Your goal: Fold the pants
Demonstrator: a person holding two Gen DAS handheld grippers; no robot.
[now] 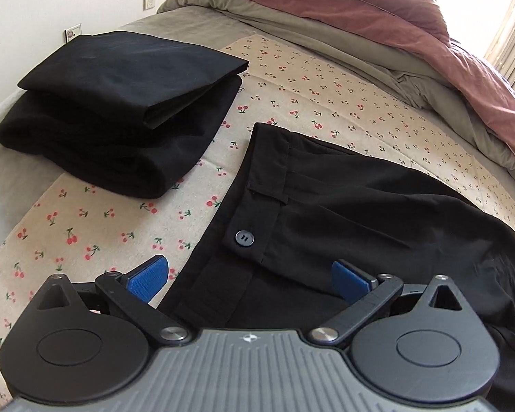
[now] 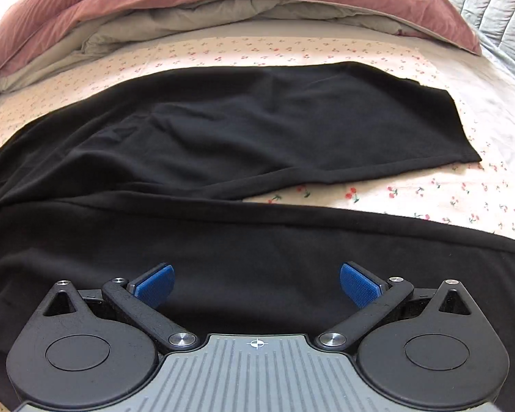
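Black pants (image 1: 343,199) lie unfolded on the cherry-print sheet (image 1: 86,226) of the bed, waistband button (image 1: 244,238) up. The left tool (image 1: 250,279) hangs over the waistband, jaws wide apart, gripping nothing. The right tool (image 2: 256,283) gapes equally empty above the near leg (image 2: 257,240), far leg (image 2: 257,120) at 12 o'clock. Folded black garments (image 1: 120,110) sit at 10 o'clock

The left claw (image 1: 250,279), spread wide, hovers over the black pants' (image 1: 343,206) buttoned waistband (image 1: 257,213), near folded black clothes (image 1: 120,110).
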